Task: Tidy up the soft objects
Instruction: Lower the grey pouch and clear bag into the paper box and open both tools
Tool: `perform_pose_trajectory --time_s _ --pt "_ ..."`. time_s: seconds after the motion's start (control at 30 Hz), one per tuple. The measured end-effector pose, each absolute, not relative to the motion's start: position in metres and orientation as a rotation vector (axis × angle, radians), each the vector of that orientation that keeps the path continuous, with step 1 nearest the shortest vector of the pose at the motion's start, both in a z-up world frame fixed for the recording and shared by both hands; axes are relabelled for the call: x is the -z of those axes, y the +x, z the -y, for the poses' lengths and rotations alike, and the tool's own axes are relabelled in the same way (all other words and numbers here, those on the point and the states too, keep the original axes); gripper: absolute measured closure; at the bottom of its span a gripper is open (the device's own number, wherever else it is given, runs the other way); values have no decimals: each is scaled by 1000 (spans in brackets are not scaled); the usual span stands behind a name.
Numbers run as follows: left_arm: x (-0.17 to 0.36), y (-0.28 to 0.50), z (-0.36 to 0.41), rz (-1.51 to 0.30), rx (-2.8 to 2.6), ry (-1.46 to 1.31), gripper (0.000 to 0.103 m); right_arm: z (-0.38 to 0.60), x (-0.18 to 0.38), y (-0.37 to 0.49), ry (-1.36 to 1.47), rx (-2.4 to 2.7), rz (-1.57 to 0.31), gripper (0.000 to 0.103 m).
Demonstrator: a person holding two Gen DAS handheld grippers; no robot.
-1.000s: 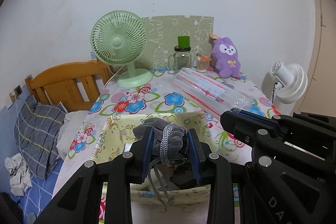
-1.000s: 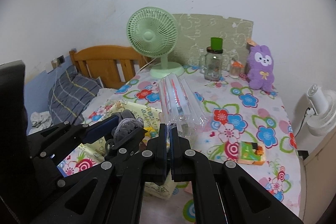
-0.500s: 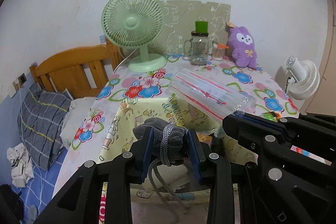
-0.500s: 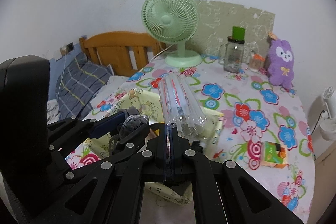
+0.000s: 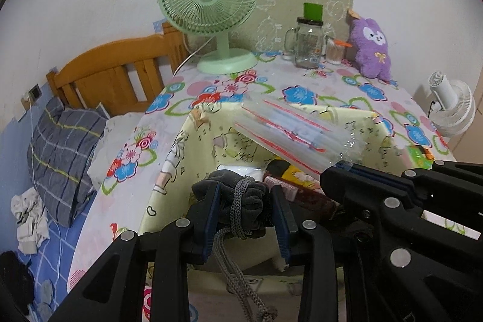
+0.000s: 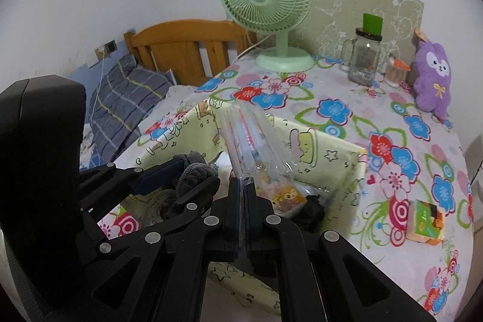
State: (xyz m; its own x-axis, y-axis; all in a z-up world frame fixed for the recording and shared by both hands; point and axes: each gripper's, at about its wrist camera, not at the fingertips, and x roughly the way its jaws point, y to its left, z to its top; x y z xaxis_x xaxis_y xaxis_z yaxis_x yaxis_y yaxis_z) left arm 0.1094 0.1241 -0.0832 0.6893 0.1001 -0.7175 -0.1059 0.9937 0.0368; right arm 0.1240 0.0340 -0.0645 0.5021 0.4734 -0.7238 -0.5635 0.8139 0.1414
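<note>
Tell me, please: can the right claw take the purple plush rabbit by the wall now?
Probably not. The right claw is shut on a clear plastic bag over the yellow fabric box, and the purple plush rabbit sits at the table's far edge.

My left gripper (image 5: pixel 246 210) points steeply downward. Its blue-padded fingers (image 5: pixel 211 210) are parted about a bundle's width, and they are opening slightly right now, though the pads on both sides are still pressed against the grey drawstring pouch (image 5: pixel 241 201) between them. My right gripper (image 6: pixel 241 201) sits just beside the left one, on its right, tilted down at much the same angle. Its fingers (image 6: pixel 234 201) are closed all the way, pinching the end of a clear plastic bag (image 6: pixel 256 141) that sticks out forward past the tips. Seen from the left camera, the right gripper's black linkage crosses the lower right corner.
</note>
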Motion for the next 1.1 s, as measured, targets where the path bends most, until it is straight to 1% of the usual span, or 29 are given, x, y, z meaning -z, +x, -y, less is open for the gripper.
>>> perform_pose_trajectory --time_s 0.1,0.2,0.23,0.27,0.33,0.5,0.6,0.7,0.73,0.77,0.83,0.87,1.0,1.1 --pt "89 111 -128 -817 -129 -13 68 -38 70 128 -119 -640 -855 98" --pt "89 112 -129 -817 -131 -7 65 -39 75 132 -90 -659 -877 97" --pt "89 112 -128 -818 -129 -6 61 -38 76 133 -80 -665 -884 97" --pt "89 112 -128 -819 -127 -5 51 -38 77 135 -76 -663 -889 96" --pt "90 113 -127 -824 -125 -9 36 -38 79 137 -81 -647 -897 94" --pt "91 114 -126 -826 -136 4 35 -37 83 141 -88 -633 -918 91" --pt "91 115 -126 -831 -137 -4 34 -34 83 142 -95 -620 -914 85" --pt "89 115 -128 -834 -134 -25 32 -30 81 144 -97 -595 -911 73" --pt "89 115 -129 -836 -131 -33 30 -27 79 145 -91 -589 -909 62" --pt "87 115 -130 -833 -120 -45 25 -24 77 146 -75 -586 -905 46" --pt "83 113 -128 -820 -108 -54 20 -20 75 145 -58 -578 -890 32" --pt "81 112 -126 -812 -107 -51 18 -19 73 143 -56 -577 -878 32" --pt "74 110 -120 -792 -97 -43 17 -16 65 140 -53 -572 -853 32" --pt "69 108 -118 -782 -95 -57 15 -11 59 137 -50 -558 -835 29"
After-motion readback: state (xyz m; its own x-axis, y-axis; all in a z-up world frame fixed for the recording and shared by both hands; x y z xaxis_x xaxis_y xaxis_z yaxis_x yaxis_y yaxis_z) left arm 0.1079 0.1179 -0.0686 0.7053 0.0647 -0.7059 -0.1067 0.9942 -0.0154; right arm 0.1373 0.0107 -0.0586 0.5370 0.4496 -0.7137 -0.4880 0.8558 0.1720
